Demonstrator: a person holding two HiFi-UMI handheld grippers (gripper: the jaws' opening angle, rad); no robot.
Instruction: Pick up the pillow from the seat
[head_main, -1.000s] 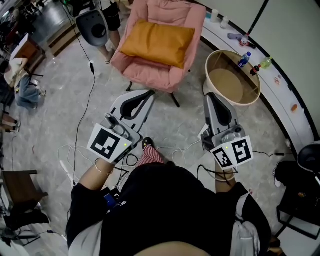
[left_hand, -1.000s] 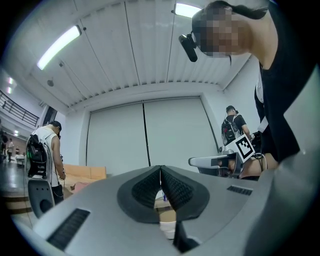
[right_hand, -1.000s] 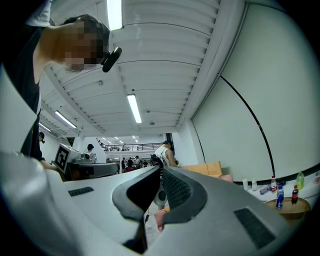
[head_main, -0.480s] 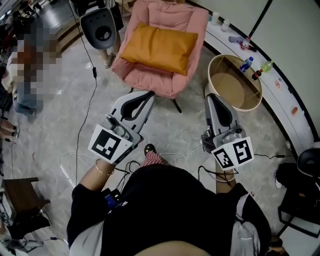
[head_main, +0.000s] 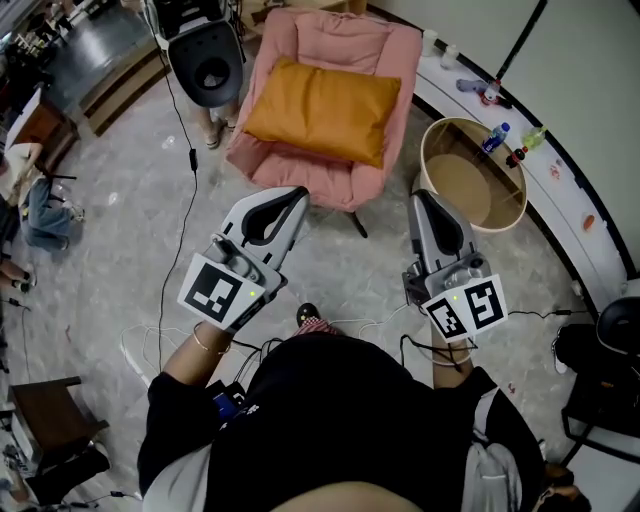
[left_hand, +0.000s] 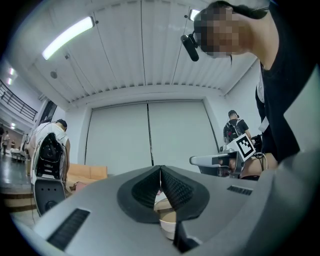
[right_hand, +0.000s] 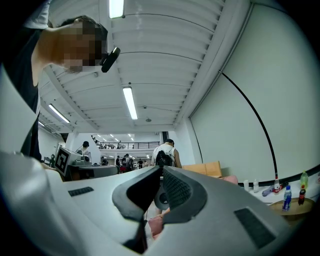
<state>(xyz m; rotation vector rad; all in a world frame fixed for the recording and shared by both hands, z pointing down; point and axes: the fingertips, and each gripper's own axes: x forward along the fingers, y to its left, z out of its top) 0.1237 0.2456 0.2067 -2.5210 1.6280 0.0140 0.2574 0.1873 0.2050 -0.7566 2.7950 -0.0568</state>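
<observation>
The flat mustard-orange fabric pillow (head_main: 322, 110) lies on the seat of the pink upholstered armchair (head_main: 292, 172). Just short of the armchair's front edge, the left tool (head_main: 296, 193) and right tool (head_main: 420, 197) hang above the floor. Both have their jaws pressed together and hold nothing.

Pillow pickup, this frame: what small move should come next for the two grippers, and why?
Probably move both forward toward the pink armchair while opening the jaws. The orange pillow lies untouched on its seat; the left gripper and right gripper are short of it, both shut with nothing held.
</observation>
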